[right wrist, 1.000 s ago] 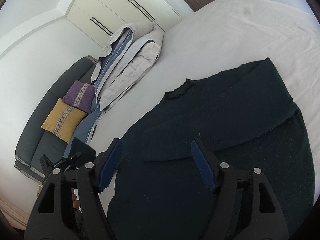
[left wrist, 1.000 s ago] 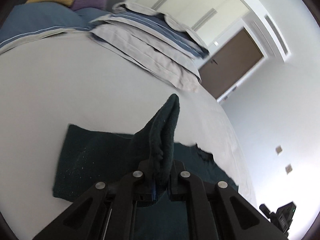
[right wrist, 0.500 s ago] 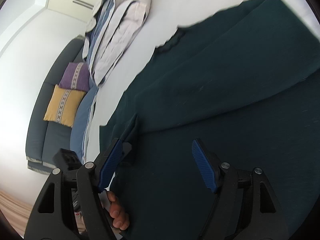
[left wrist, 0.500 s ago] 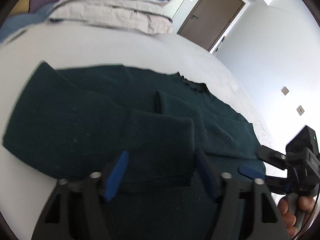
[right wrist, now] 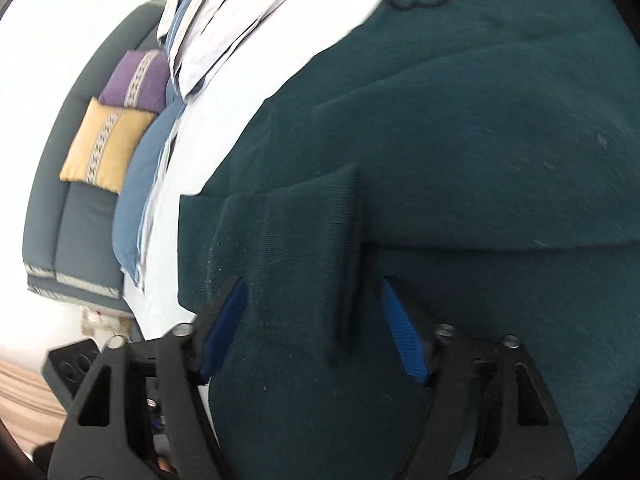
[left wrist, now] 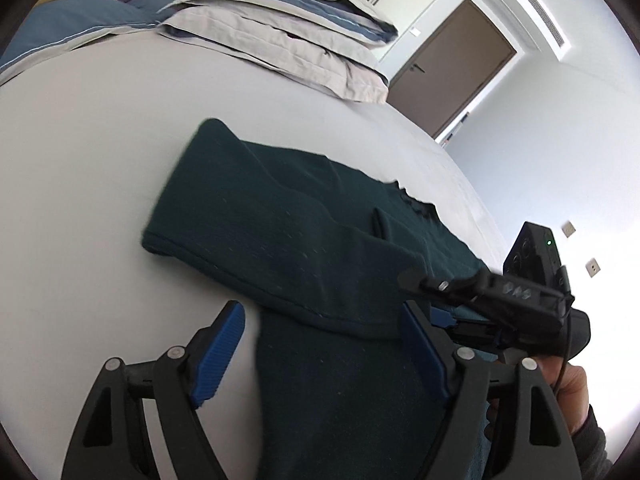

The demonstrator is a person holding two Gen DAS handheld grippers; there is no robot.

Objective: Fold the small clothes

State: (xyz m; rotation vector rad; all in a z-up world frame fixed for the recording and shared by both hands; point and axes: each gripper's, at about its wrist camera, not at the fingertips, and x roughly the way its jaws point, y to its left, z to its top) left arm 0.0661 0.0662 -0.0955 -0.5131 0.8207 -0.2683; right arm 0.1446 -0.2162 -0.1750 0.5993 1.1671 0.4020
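Observation:
A dark green sweater (left wrist: 304, 240) lies flat on the white bed (left wrist: 88, 184), with one sleeve (right wrist: 296, 232) folded across its body. My left gripper (left wrist: 320, 354) hovers low over the sweater's near left edge. Its jaws stand wide and are closing, with the sweater's edge between the pads and nothing gripped. My right gripper (right wrist: 316, 332) straddles the folded sleeve's cuff end. Its jaws are closing around the cloth, and the pads still stand apart from it. In the left wrist view the right gripper (left wrist: 428, 300) sits at the sweater's right side, held by a hand (left wrist: 568, 388).
A stack of folded grey and blue bedding (left wrist: 280, 36) lies at the far end of the bed. Beyond it are a brown door (left wrist: 452, 64) and white wardrobes. A dark sofa (right wrist: 76, 216) with a yellow cushion (right wrist: 108, 144) and a purple cushion (right wrist: 136, 80) stands beside the bed.
The left gripper let go of the sleeve it held raised; the sleeve now lies folded on the sweater. Both grippers dropped closer to the cloth. The right jaws have narrowed.

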